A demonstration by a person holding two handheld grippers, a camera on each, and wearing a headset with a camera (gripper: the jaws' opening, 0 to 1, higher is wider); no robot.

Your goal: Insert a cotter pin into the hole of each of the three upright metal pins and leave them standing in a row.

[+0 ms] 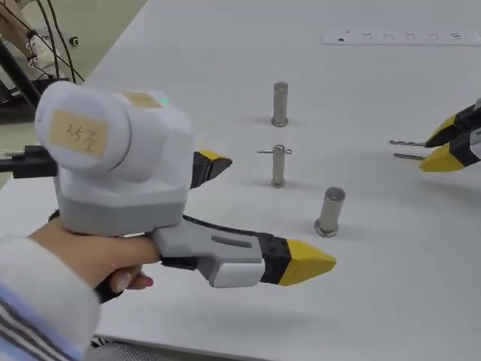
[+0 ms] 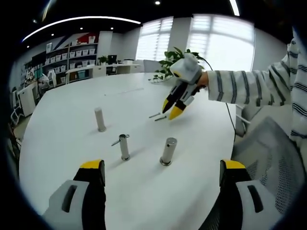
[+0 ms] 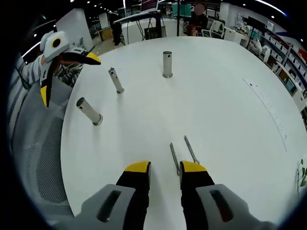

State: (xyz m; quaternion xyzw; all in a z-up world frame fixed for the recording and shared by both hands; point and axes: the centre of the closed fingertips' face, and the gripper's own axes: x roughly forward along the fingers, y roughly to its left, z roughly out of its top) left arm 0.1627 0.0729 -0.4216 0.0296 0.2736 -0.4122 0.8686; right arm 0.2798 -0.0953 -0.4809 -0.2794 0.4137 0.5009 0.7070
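Your left gripper (image 1: pixel 278 211) has a white-and-grey body and black fingers (image 1: pixel 308 262) tipped yellow. Your sleeve (image 2: pixel 249 86) is white with dark stripes. The worktop (image 1: pixel 225 60) is white; the three metal pins (image 1: pixel 278 169) are silver.

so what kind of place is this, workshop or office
Most likely an open-plan office or lab rather than a workshop: a big white meeting table, shelving with storage boxes along the far wall, and a potted plant by bright windows with blinds.
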